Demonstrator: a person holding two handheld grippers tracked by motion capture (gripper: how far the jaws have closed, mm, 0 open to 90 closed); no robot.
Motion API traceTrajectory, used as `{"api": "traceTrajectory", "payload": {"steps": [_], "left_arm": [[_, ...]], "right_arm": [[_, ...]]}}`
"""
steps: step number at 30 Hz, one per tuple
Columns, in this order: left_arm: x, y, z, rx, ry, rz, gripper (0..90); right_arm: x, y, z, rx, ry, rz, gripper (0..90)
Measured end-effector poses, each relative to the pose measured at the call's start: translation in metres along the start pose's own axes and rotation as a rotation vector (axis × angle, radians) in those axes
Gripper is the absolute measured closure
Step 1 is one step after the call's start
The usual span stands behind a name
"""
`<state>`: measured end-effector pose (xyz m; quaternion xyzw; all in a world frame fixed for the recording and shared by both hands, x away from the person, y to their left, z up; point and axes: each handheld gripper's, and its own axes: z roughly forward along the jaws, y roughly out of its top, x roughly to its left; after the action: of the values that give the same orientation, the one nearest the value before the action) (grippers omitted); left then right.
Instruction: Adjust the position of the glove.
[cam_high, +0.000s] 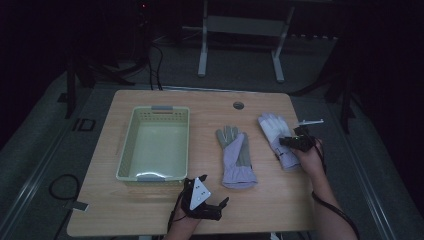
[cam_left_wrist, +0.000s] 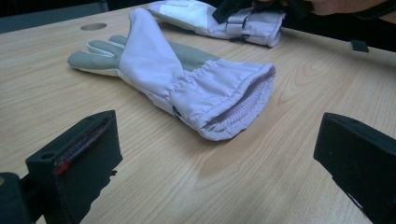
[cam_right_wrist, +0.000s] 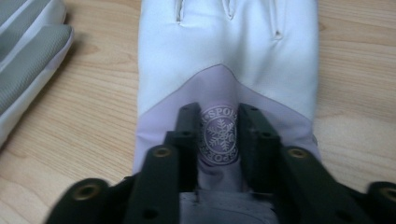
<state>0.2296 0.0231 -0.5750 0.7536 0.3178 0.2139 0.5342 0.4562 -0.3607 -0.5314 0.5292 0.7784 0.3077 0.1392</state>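
Both gloves lie on the bench and the basket holds nothing: the right gripper pinches the right-hand glove at its cuff, while the left gripper, fingers spread, faces the other glove.

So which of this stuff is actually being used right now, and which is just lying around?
In use:
- right gripper, jaws pinching the fabric of the right-hand glove
- other glove
- left gripper, open, waiting
- likely the basket

Lying about:
- floor cables
- metal frame behind the table

Dim overhead pic, dark bkgd
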Motion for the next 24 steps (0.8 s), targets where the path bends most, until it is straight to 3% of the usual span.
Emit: {"api": "traceTrajectory", "payload": {"steps": [5, 10, 12, 16, 22, 24], "left_arm": [[-0.001, 0.0, 0.0, -0.001, 0.002, 0.004, 0.9], [0.0, 0.0, 0.0, -0.001, 0.001, 0.003, 0.9], [-0.001, 0.0, 0.0, -0.001, 0.002, 0.004, 0.9], [-0.002, 0.0, 0.0, -0.004, 0.005, 0.011, 0.9], [-0.001, 0.0, 0.0, -0.002, 0.006, 0.008, 0.9], [-0.002, 0.0, 0.0, -0.001, 0.005, 0.011, 0.9]], "right_arm": [[0.002, 0.002, -0.018, -0.057, 0.051, 0.07, 78.3], [0.009, 0.002, -0.047, -0.114, 0.057, 0.138, 79.0], [0.015, 0.002, -0.059, -0.138, 0.053, 0.136, 79.0], [0.023, -0.007, -0.083, -0.24, 0.074, 0.113, 79.0], [0.035, -0.021, -0.107, -0.253, 0.04, 0.15, 78.9], [0.042, -0.027, -0.111, -0.262, -0.016, 0.12, 78.7]]}}
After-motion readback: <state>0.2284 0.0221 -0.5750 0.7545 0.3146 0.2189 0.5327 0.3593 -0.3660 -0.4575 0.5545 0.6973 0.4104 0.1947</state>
